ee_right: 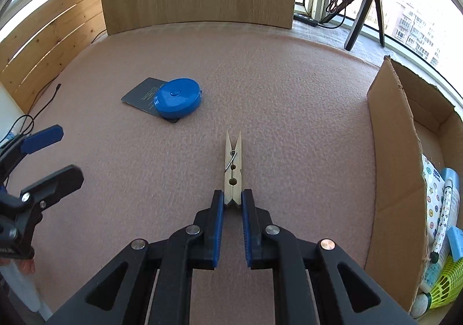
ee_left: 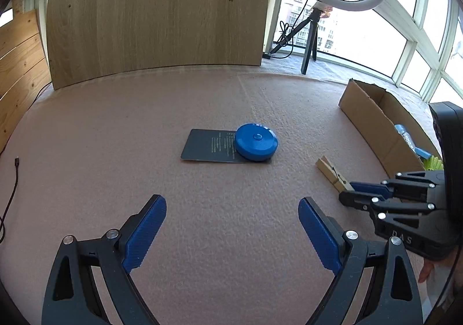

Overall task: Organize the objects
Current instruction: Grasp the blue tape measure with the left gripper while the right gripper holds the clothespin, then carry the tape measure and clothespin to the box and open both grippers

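2 ribbed blue fingers of right gripper pinch slim wooden clothespin; left gripper wide.

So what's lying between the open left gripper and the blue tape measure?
Nothing: only bare pink mat lies between the left gripper and the blue tape measure, which sits on a dark card. The left wrist view shows it.

"DAS" on right gripper
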Demonstrator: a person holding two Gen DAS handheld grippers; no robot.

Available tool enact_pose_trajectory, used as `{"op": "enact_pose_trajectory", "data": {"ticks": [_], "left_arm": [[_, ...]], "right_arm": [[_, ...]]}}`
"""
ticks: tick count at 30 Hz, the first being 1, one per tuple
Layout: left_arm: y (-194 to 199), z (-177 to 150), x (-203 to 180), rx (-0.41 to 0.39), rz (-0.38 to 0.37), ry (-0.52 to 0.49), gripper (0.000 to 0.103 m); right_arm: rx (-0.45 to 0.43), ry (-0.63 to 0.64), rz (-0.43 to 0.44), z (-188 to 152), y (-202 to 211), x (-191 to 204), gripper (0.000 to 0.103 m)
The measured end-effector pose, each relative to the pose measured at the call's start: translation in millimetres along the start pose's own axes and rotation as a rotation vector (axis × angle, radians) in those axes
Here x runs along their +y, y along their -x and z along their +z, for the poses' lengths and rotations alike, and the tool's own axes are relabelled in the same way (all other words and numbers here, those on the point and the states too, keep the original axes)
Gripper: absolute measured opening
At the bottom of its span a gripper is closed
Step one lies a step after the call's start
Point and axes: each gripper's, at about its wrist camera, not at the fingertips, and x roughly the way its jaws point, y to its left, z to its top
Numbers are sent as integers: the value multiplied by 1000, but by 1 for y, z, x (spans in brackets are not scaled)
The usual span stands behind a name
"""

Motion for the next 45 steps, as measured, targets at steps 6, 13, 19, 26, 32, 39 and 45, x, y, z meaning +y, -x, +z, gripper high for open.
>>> {"op": "enact_pose_trajectory", "data": {"ticks": [6,13,19,26,32,39,45], "left_arm": [[-50,34,-27,2,14,-33,94],[-85,43,-34,70,40,-51,78],[-82,44,-30,65,32,-51,53],[-30,3,-20,63,9,-50,53],[15,-55,-17,102,38,-23,53],[32,-66,-10,83,62,17,53],[55,-38,-8,32,73,40,53]], "right_arm": [[-2,7,-1,-27,15,1,11],[-16,-46,20,-46,26,-6,11],[-26,-68,14,-48,26,-6,11],[-39,-88,8,-48,25,-6,11],[-36,-84,44,-45,24,12,11],[-51,-79,45,-43,23,30,11],[-102,-97,40,-33,43,27,11]]}}
